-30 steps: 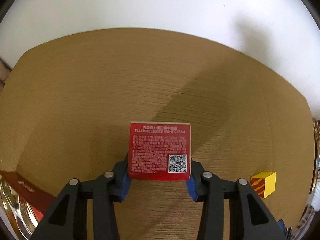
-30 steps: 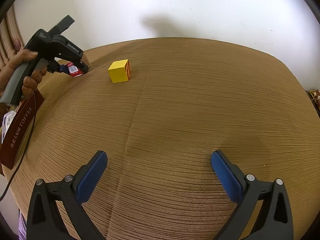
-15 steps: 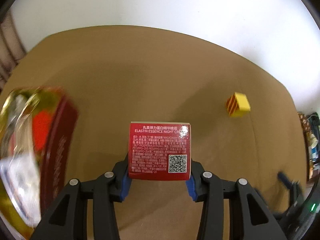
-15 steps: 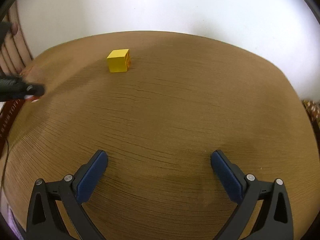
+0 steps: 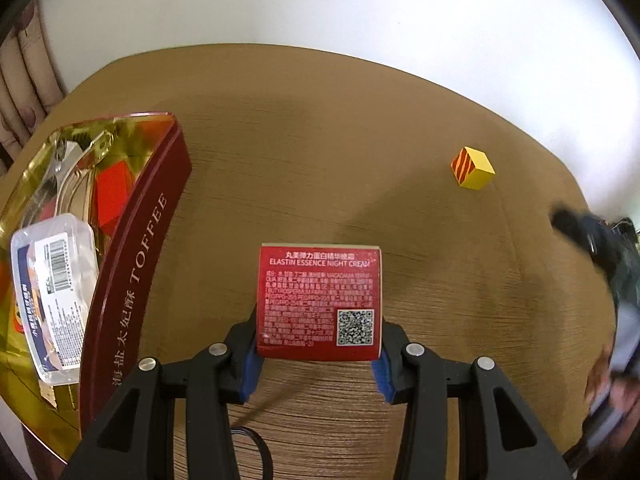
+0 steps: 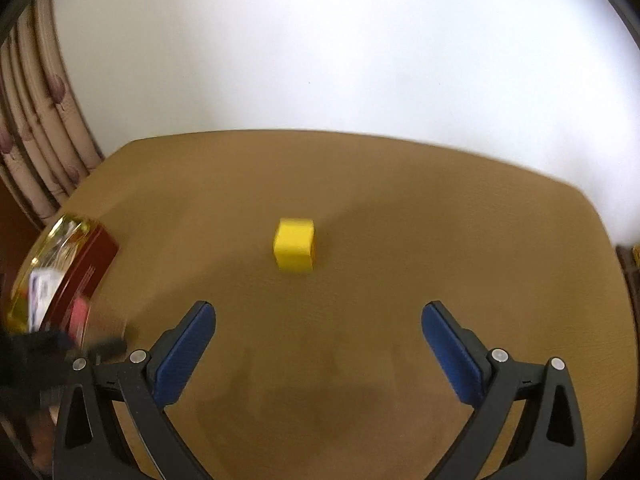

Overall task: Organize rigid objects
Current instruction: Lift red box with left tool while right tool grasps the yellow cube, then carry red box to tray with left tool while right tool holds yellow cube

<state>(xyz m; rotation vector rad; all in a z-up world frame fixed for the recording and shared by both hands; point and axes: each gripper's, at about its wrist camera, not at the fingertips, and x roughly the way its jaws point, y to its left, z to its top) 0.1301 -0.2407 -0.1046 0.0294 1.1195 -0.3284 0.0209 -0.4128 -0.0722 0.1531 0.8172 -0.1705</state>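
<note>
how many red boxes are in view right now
2. The night cream box is clamped in the left gripper above the table. The toffee box lies open at the table's left edge. Its gold interior may hide more.

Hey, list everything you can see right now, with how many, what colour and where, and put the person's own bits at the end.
Table: one, brown wood grain, fills both views.
Cream box: one, red with white print, clamped between the left gripper's pads above the table.
Cube: one, yellow with red stripes on one face, alone on the table ahead of the right gripper.
Toffee tin: one, dark red with gold inside, at the table's left edge.
Plastic case: one, clear with labels, inside the tin.
Curtain: one, beige patterned, far left.
Wall: white, behind the table.
Left gripper: black, blue pads, holding the cream box.
Right gripper: black, blue pads, open, empty.
</note>
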